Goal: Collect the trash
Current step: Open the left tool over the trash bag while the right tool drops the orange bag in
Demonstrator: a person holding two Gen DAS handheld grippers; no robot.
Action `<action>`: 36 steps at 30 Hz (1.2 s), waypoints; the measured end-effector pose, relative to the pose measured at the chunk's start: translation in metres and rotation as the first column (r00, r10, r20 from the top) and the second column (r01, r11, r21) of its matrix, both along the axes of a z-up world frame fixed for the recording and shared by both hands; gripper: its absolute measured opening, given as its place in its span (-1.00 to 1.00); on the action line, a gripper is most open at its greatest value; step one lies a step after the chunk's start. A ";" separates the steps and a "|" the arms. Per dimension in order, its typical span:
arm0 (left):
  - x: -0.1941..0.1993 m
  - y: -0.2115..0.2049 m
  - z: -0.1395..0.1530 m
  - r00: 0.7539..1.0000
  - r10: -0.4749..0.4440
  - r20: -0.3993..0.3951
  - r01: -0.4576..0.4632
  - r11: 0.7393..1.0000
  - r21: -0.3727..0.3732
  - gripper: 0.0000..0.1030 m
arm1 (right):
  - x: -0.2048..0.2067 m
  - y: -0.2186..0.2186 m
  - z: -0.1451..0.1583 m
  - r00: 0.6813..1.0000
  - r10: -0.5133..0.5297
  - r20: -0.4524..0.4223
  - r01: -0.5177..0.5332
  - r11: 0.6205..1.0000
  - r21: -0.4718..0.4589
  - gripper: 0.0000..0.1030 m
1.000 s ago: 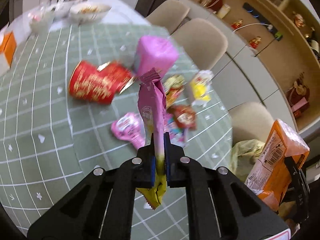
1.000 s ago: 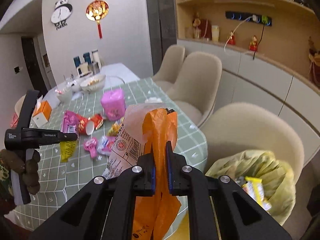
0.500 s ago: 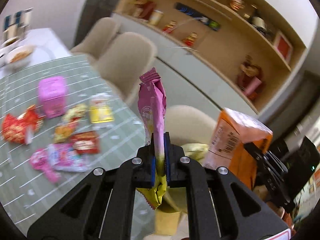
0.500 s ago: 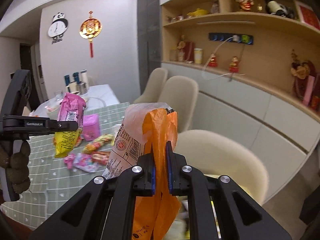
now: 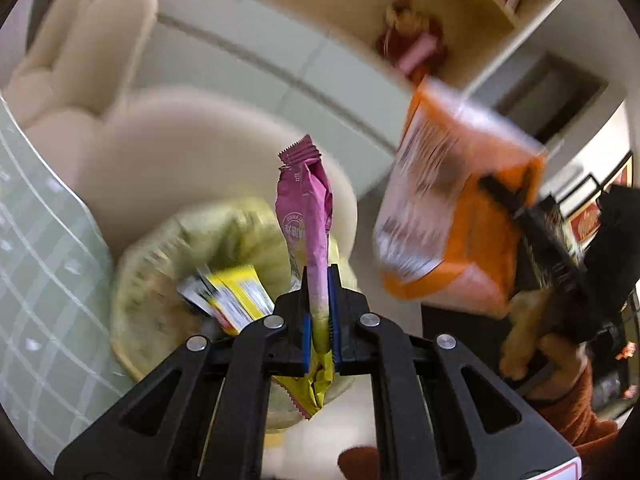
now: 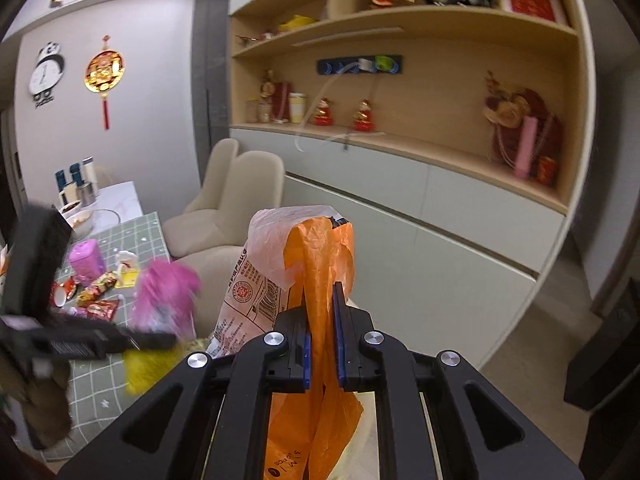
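Now both claws are clamped — left gripper (image 5: 319,312) on the pink wrapper (image 5: 308,216), right gripper (image 6: 321,344) on the orange bag (image 6: 320,264).

Motion blur smears the orange bag (image 5: 452,216) and bin contents (image 5: 228,296); the pink wrapper (image 6: 166,296) blurs in the right wrist view.

Your left wrist view looks steeply down along its fingers into the yellow-green trash bag (image 5: 168,276), close below, with the beige chair (image 5: 192,148) at 11 o'clock. Your right wrist view faces level toward the shelf wall (image 6: 400,92), table (image 6: 120,236) at 9 o'clock. Both views share the chair and the orange packet (image 5: 460,216).
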State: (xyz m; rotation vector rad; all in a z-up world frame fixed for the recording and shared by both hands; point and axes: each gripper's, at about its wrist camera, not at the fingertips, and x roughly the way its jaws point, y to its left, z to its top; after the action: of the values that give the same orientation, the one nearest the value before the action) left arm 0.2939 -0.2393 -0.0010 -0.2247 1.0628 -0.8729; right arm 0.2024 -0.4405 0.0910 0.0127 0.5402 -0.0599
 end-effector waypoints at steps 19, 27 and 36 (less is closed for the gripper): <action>-0.009 0.036 -0.023 0.984 0.177 0.002 -0.175 0.967 0.183 -0.22 | 0.029 0.028 -0.064 0.984 0.146 -0.101 -0.134 0.984 0.115 -0.80; -0.033 0.080 -0.004 0.963 0.251 0.103 -0.267 0.941 0.206 -0.10 | 0.058 0.072 -0.147 0.925 0.207 -0.318 -0.191 0.978 0.080 -0.80; -0.049 0.108 -0.013 0.958 0.269 0.103 -0.286 0.929 0.236 -0.09 | 0.052 0.072 -0.173 0.907 0.152 -0.392 -0.124 0.988 0.095 -0.80</action>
State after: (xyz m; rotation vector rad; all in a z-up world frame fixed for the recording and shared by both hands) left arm 0.2453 -0.1314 -0.0136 -0.1290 1.0356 -0.4830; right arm 0.2540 -0.3685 -0.0822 0.0289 0.9511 0.0974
